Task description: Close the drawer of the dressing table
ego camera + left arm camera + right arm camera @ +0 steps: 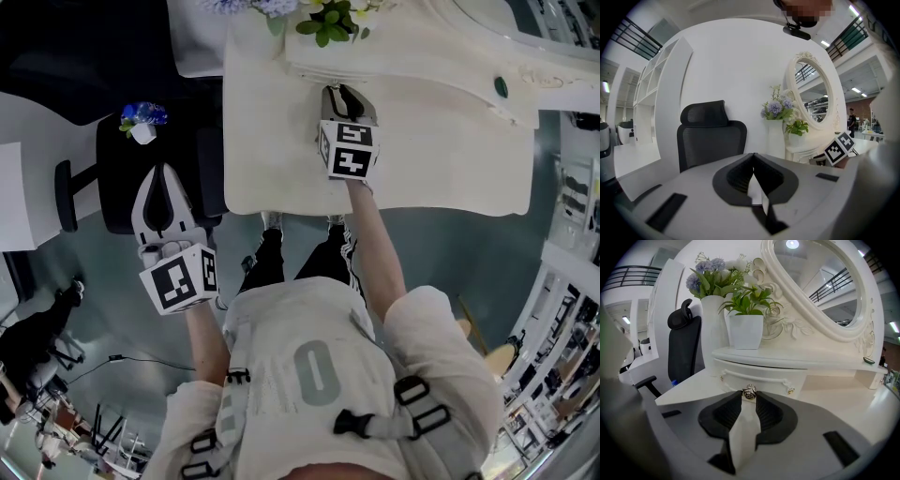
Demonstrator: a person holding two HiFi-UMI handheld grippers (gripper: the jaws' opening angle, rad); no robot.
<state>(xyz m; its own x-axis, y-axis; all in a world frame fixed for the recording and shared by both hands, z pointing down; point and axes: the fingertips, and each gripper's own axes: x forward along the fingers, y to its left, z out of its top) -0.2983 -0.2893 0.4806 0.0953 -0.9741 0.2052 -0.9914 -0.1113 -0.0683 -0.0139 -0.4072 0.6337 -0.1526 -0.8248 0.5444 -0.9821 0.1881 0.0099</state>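
The white dressing table (450, 150) fills the top of the head view. Its small drawer (764, 377) sits under the raised shelf, with a rope-like trim across the front and a metal knob (749, 392) in the middle. My right gripper (749, 395) points at the drawer front, its jaw tips closed around that knob. In the head view the right gripper (343, 94) reaches over the tabletop to the shelf. My left gripper (161, 173) hangs off to the left above a black chair, shut (753, 155) with nothing in it.
An oval mirror (820, 282), a white plant pot (746, 331) and a flower vase (712, 317) stand on the shelf. A black office chair (122, 187) stands left of the table. The person's legs (300, 258) are at the table's front edge.
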